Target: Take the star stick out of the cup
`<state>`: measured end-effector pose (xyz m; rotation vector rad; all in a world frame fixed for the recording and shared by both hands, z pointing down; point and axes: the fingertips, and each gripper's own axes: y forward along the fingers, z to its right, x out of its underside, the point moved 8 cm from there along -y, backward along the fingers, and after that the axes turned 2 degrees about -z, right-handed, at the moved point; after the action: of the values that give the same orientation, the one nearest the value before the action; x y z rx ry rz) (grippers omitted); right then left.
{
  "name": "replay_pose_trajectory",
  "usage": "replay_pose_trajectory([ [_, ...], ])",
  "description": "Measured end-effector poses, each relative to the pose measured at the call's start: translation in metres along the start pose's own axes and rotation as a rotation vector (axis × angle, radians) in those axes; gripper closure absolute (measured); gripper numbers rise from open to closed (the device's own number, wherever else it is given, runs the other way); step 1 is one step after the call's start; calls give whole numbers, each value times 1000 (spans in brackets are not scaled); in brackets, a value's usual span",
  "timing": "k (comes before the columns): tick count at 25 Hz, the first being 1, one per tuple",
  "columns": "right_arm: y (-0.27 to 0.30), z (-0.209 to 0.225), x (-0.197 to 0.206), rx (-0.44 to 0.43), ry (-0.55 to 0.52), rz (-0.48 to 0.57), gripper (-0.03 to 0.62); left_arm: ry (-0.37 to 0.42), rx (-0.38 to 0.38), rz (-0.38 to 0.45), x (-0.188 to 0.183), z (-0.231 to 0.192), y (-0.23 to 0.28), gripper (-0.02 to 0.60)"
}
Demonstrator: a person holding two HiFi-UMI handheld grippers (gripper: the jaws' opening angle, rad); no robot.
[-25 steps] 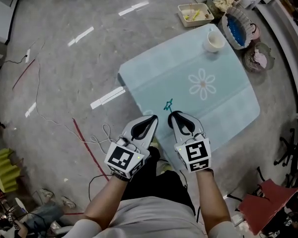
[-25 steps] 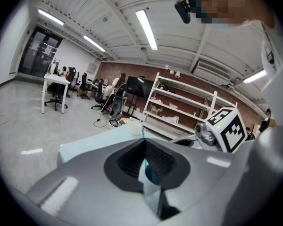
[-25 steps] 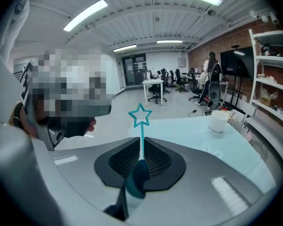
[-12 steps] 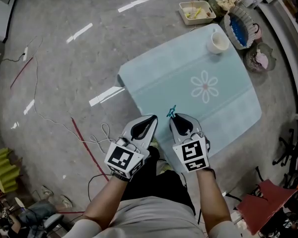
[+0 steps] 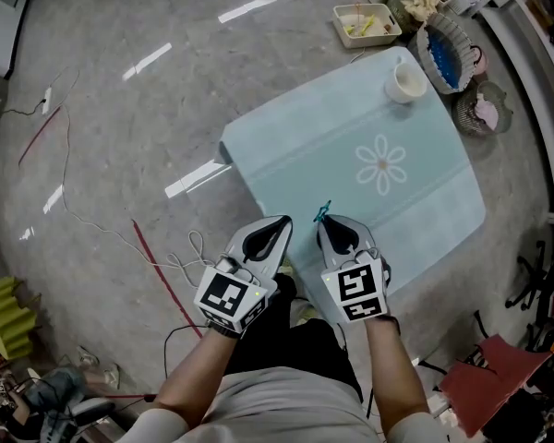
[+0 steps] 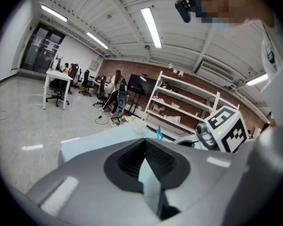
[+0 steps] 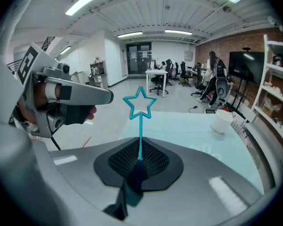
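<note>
The star stick (image 7: 140,121) is a thin teal rod topped by an outline star, and my right gripper (image 7: 139,158) is shut on its lower end, the star standing up beyond the jaws. In the head view the star stick (image 5: 322,213) pokes out of the right gripper (image 5: 333,226) over the near edge of the pale blue table (image 5: 305,146). The white cup (image 5: 407,80) stands at the table's far corner, well away from both grippers; it also shows as the cup (image 7: 222,121) at the right. My left gripper (image 5: 276,225) is shut and holds nothing, beside the right one.
A daisy print (image 5: 382,164) marks the tabletop. Beyond the far corner lie a tray of bits (image 5: 366,23), a blue-filled basket (image 5: 443,52) and a bowl (image 5: 482,109). Cables (image 5: 120,238) trail over the floor at left. Red sheets (image 5: 489,386) lie at bottom right.
The right gripper has drawn back a little toward my body with the star stick in it. The left gripper has stayed put.
</note>
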<state>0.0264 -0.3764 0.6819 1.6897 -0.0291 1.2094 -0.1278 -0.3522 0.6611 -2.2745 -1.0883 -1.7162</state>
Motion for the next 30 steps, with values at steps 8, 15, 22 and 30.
replay_pose_trajectory([
  [8, -25, 1, -13, 22, 3, 27, 566, 11, 20, 8, -14, 16, -4, 575],
  [15, -57, 0, -26, 54, 31, 80, 567, 38, 37, 16, -32, 41, -14, 575],
  [22, -101, 4, -44, 82, 90, 187, 568, 64, 27, 1, -52, 68, -31, 575],
  [30, -149, -4, -61, 95, 84, 265, 566, 90, 27, 16, -73, 105, -49, 575],
])
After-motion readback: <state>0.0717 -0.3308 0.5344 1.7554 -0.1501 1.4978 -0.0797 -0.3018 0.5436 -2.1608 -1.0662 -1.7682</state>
